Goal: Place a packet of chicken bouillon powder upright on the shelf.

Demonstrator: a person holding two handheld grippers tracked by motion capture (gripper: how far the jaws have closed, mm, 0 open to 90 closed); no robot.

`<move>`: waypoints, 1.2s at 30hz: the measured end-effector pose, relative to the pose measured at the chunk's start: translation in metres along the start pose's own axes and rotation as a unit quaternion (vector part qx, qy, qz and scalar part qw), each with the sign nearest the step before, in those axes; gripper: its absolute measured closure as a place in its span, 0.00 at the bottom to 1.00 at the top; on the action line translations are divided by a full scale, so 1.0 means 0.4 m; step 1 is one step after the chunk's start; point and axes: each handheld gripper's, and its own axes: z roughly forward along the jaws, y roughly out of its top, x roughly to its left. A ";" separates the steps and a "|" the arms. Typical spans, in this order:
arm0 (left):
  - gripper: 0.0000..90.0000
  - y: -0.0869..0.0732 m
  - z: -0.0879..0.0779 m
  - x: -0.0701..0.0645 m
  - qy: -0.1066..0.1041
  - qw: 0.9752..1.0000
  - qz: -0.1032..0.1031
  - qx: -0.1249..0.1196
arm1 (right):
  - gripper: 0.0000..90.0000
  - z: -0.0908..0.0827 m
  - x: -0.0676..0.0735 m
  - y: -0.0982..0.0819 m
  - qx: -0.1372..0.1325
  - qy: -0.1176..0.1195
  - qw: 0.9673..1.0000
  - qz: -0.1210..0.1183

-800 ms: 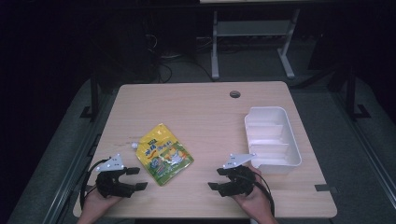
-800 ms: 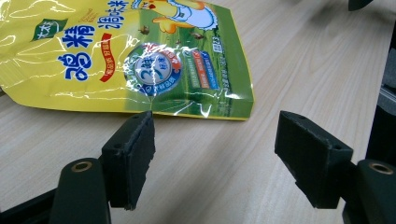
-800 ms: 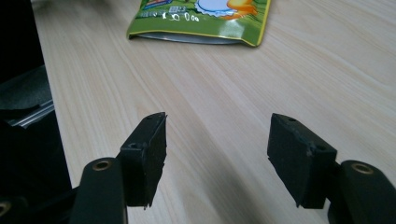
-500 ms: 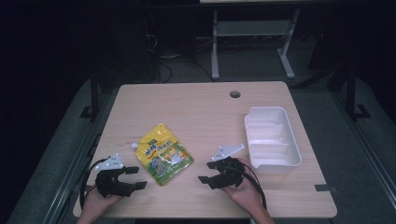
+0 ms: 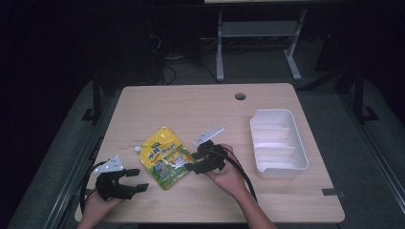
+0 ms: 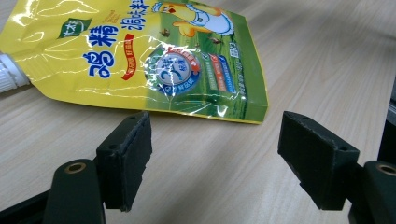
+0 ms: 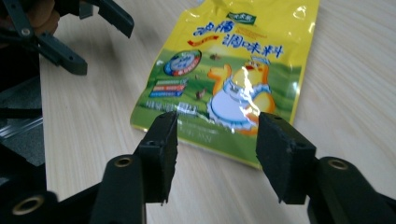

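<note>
Two tongs spread wide: left tongs (image 5: 128,181) at 7 o'clock on desk (image 5: 200,102), right tongs (image 5: 195,162) just beside yellow seasoning pouch (image 5: 165,156), flat near centre; white divided tray (image 5: 278,143) at 3 o'clock.

Light wood table (image 5: 191,105); yellow-green pouch (image 5: 165,156) flat near front-left; white tray (image 5: 278,140) at right, well apart.
</note>
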 end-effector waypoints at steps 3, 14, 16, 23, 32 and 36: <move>0.28 -0.001 -0.001 0.004 0.002 1.000 -0.006 -0.002 | 0.59 0.018 0.003 0.025 0.005 0.007 1.000 -0.001; 0.26 -0.004 -0.007 0.025 0.010 1.000 -0.025 -0.008 | 0.67 0.113 0.025 0.093 0.049 0.008 0.999 -0.015; 0.25 -0.004 -0.009 0.029 0.009 0.999 -0.033 -0.012 | 0.67 0.124 0.027 0.095 0.053 0.003 0.998 -0.018; 0.23 -0.002 -0.010 0.043 0.023 0.998 -0.050 -0.017 | 0.60 0.160 0.012 0.083 0.070 -0.030 0.997 0.004; 0.23 0.008 -0.009 0.059 0.035 0.996 -0.081 -0.028 | 0.51 0.174 -0.011 0.068 0.078 -0.042 0.996 0.023; 0.23 0.010 -0.004 0.071 0.045 0.993 -0.103 -0.028 | 0.50 0.179 -0.005 0.069 0.084 -0.050 0.995 0.014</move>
